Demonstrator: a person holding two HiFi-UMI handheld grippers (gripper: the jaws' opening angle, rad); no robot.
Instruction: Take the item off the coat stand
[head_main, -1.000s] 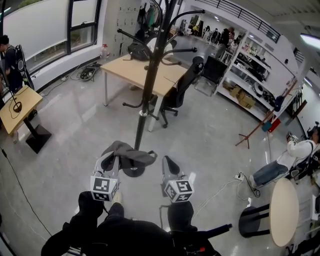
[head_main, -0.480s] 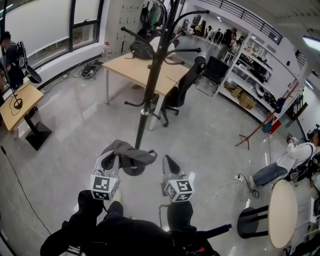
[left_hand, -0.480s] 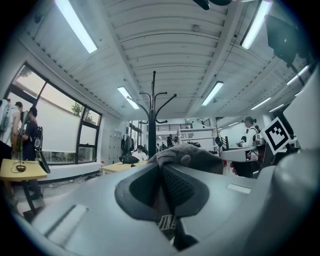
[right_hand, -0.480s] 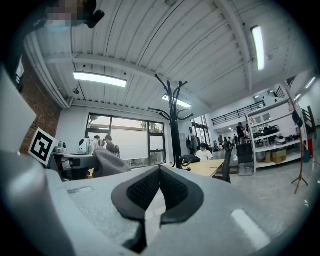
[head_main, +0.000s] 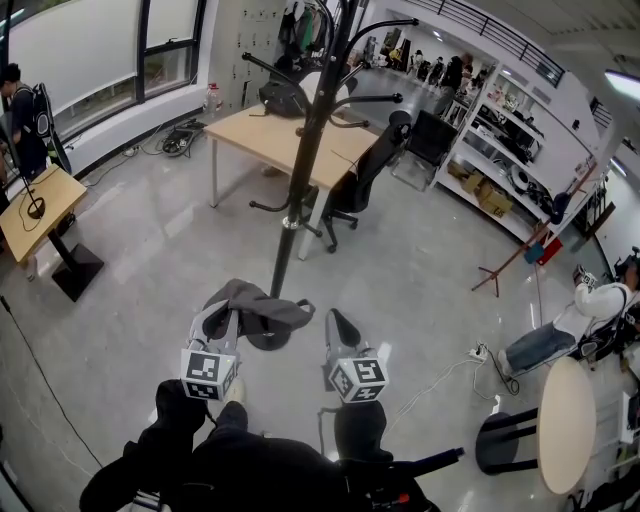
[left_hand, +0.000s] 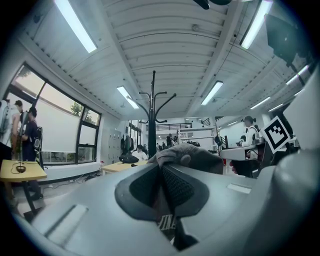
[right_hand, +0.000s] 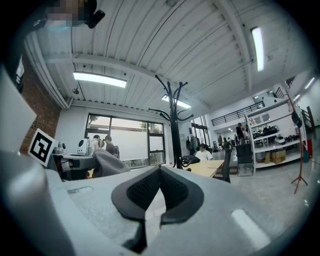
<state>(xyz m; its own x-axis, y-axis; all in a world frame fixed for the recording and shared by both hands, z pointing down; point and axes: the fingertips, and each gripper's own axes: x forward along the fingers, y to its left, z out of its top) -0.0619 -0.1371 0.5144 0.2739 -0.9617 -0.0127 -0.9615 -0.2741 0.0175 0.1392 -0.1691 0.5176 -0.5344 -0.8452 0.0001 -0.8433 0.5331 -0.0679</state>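
Between the pads (left_hand: 178, 187) of the left claw (head_main: 222, 318): one dark grey garment (head_main: 262, 312), pinched tight, with the jaws closed on the cloth. The garment bunches just ahead of that claw and drapes toward the right claw (head_main: 338, 325). It hangs low over the floor (head_main: 150, 260), off the arms of the coat stand (head_main: 303, 160). Right claw: jaws together, nothing between them, just beside the garment's loose edge.

Straight ahead of both claws: the coat stand, black and upright, its foot partly hidden behind the garment.

Containers. Far to the right of the right claw, a white shelving unit (head_main: 505, 150) holds cardboard boxes (head_main: 487, 198) on a low shelf; their contents cannot be told. Beyond the stand, well ahead of both claws, a wooden desk (head_main: 265, 140) carries a dark bag (head_main: 280, 100); whether it is open or closed cannot be told.

Change against the earlier frames: both claws, the garment and the stand sit as they did a second ago. Only the view has drifted slightly.

Writing. One marker cube (head_main: 208, 375) on each claw, with black-and-white square patterns. Low between the left claw's jaws, a dark tag (left_hand: 166, 221) with white print, cut off and not legible.
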